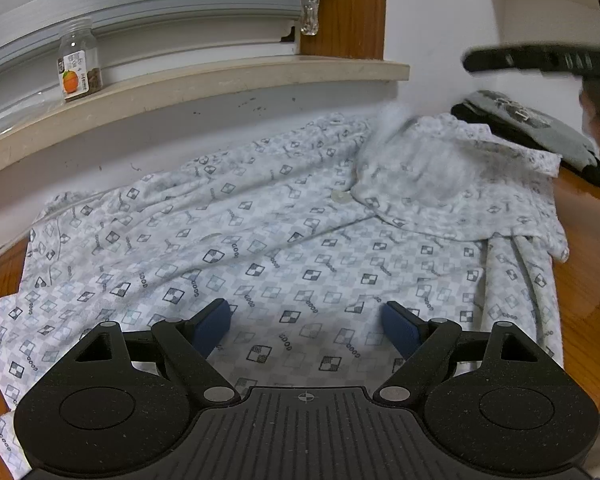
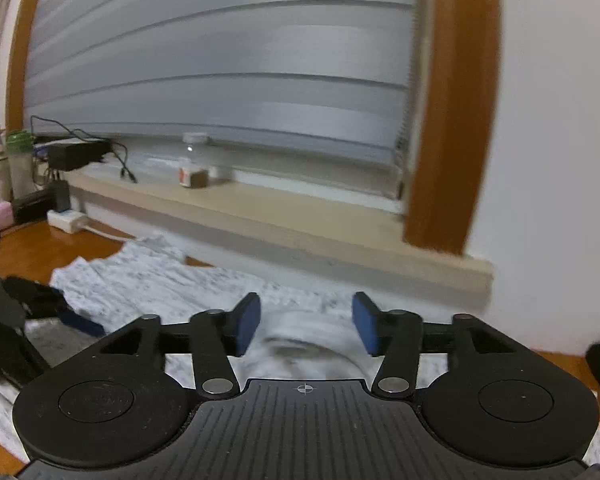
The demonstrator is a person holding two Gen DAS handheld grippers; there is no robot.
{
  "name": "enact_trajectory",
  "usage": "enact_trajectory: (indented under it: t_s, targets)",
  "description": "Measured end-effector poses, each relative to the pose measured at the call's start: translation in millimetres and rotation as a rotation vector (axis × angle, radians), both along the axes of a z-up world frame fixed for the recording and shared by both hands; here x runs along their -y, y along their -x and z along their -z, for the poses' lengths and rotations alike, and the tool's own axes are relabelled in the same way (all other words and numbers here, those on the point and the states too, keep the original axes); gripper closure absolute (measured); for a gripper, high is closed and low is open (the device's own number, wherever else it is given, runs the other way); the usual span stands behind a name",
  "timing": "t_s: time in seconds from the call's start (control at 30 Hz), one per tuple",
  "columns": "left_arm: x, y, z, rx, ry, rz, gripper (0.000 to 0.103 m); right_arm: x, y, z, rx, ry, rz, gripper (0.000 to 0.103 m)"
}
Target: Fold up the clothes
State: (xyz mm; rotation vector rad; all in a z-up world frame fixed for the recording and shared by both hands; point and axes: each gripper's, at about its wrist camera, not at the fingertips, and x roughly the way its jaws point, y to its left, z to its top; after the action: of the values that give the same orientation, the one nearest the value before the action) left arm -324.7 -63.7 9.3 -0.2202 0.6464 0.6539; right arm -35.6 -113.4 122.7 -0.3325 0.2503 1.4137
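we see much of the right wrist view smeared by blur: the patterned garment [image 2: 148,280] below the right gripper [image 2: 305,322] reads only as a pale, wrinkled mass, and a rounded grey shape between the blue pads [image 2: 247,322] is too blurred for us to name. from the left wrist view the right gripper [image 1: 540,60] is just a dark streak at the far right, cut by the frame edge.

the garment [image 1: 284,240] lies spread across a wooden table [image 1: 584,280], reaching to the wall at the far side. it is soft, creased cloth, white with grey checks and small dark squares; one part is folded over at the far right, beside a small white button [image 1: 342,197]. a grey and black folded item [image 1: 540,132] lies just beyond it.

the left gripper [image 1: 306,322] hovers over the near cloth, jaws wide apart, nothing between them. the right gripper's jaws stand parted, pads pressing on nothing.

a clear jar [image 1: 79,60] with an orange label stands on the pale windowsill [image 1: 220,80].
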Motion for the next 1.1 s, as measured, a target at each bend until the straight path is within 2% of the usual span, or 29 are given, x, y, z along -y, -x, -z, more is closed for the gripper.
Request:
enact_trajectory:
  t_s: [0.07,0.2,0.27,0.37,0.43,0.53,0.7,0.73,0.77,0.83,1.0,1.07,1.1]
  targets:
    - [0.8,-0.4,-0.1,-0.002,-0.002,0.000,0.017,17.7,-11.2,14.8,-0.002,0.006,0.030,0.042]
    - [1.7,-1.5,-0.2,-0.005,-0.009,0.002,0.017,47.1,-34.0,43.8,0.004,0.043,0.094,0.042]
    - [5.5,-5.8,-1.2,-0.026,-0.043,0.019,0.017,58.9,-46.5,56.1,-0.007,0.055,0.131,0.042]
    - [17.4,-16.9,-7.1,-0.054,-0.099,0.050,0.017,73.0,-66.0,69.4,-0.087,0.066,0.173,0.042]
    - [28.1,-26.6,-14.8,-0.033,-0.120,0.090,0.017,77.6,-76.7,74.8,-0.141,0.074,0.185,0.040]
    - [47.0,-48.2,-27.2,0.011,-0.132,0.157,0.018,78.2,-79.3,79.8,-0.127,0.081,0.195,0.034]
    - [76.8,-93.0,-39.1,0.052,-0.122,0.287,0.053,72.1,-81.4,86.1,-0.093,0.107,0.200,0.031]
    - [81.5,-102.4,-39.4,0.056,-0.113,0.318,0.064,71.6,-83.3,86.2,-0.101,0.108,0.205,0.031]
    - [85.4,-109.3,-39.2,0.057,-0.106,0.336,0.070,71.2,-85.1,86.2,-0.108,0.107,0.210,0.031]
    - [92.6,-122.6,-37.0,0.051,-0.095,0.377,0.073,70.7,-88.3,86.5,-0.124,0.106,0.219,0.031]
    - [111.0,-142.1,-25.4,-0.002,-0.097,0.439,0.072,72.1,-92.5,87.2,-0.153,0.091,0.255,0.031]
    - [117.2,-146.4,-19.4,-0.034,-0.113,0.444,0.059,74.2,-91.6,87.1,-0.144,0.076,0.288,0.031]
    - [119.8,-147.7,-16.2,-0.049,-0.126,0.441,0.058,75.3,-90.0,86.9,-0.132,0.068,0.298,0.031]
